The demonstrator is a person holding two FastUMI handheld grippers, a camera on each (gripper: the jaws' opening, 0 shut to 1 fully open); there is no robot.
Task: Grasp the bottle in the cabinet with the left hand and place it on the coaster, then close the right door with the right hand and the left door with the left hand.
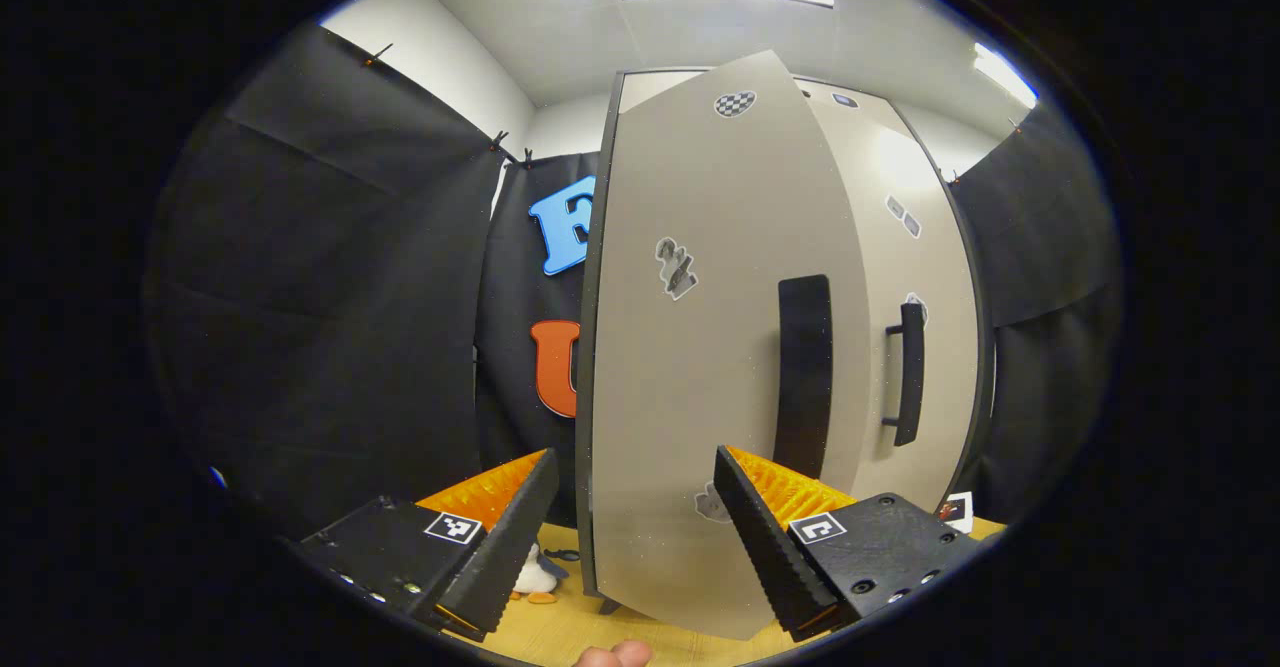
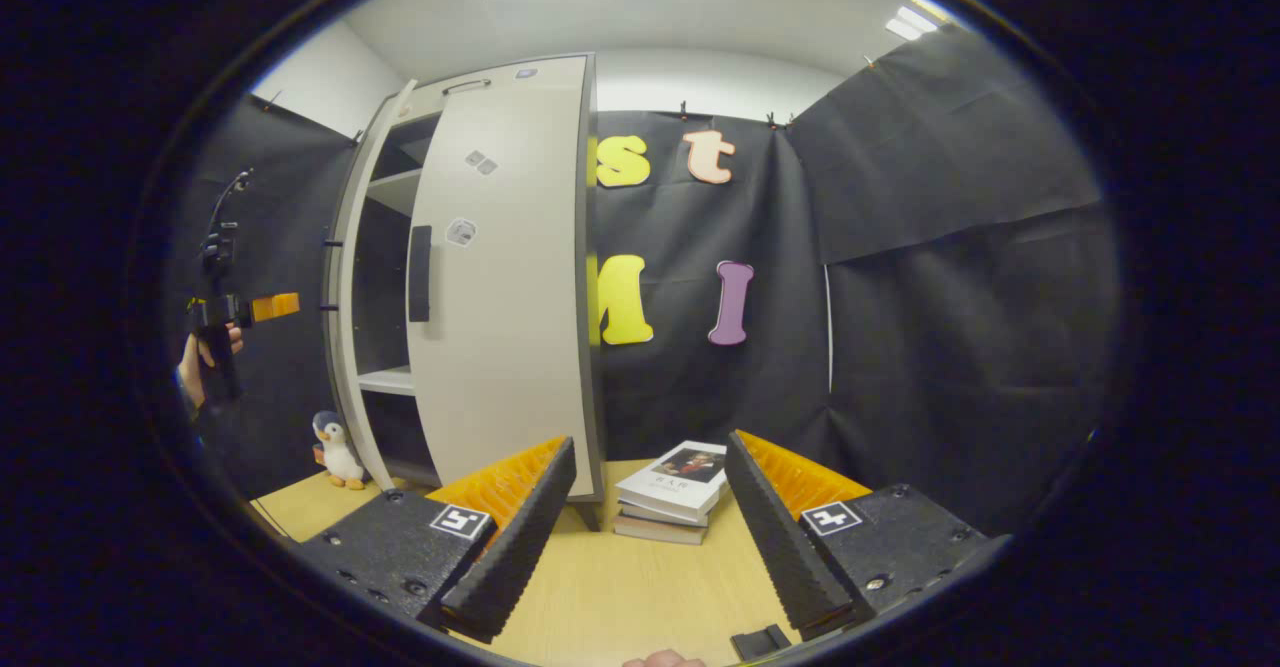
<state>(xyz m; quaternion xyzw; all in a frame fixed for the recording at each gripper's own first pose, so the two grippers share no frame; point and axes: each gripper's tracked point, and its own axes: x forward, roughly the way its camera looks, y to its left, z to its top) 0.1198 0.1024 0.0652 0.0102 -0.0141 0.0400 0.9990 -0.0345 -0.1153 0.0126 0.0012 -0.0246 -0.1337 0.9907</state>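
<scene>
The grey cabinet (image 1: 930, 247) stands close ahead in the left gripper view. Its left door (image 1: 700, 347), with a black handle (image 1: 805, 377), hangs partly open right in front of my left gripper (image 1: 636, 462), which is open and holds nothing. The right door (image 1: 940, 327) lies flush, its handle (image 1: 908, 372) just beyond. In the right gripper view the right door (image 2: 500, 297) faces me, and the left door (image 2: 345, 347) stands ajar edge-on, with bare shelves (image 2: 385, 379) between them. My right gripper (image 2: 651, 442) is open over the wooden table (image 2: 640, 587). A hand holds the left gripper (image 2: 288, 305) outside the left door.
A stack of books (image 2: 675, 492) lies on the table just right of the cabinet. A small penguin toy (image 2: 335, 447) stands by the cabinet's left foot, also seen as the penguin (image 1: 535, 577) low in the left gripper view. Black cloth walls close in the booth.
</scene>
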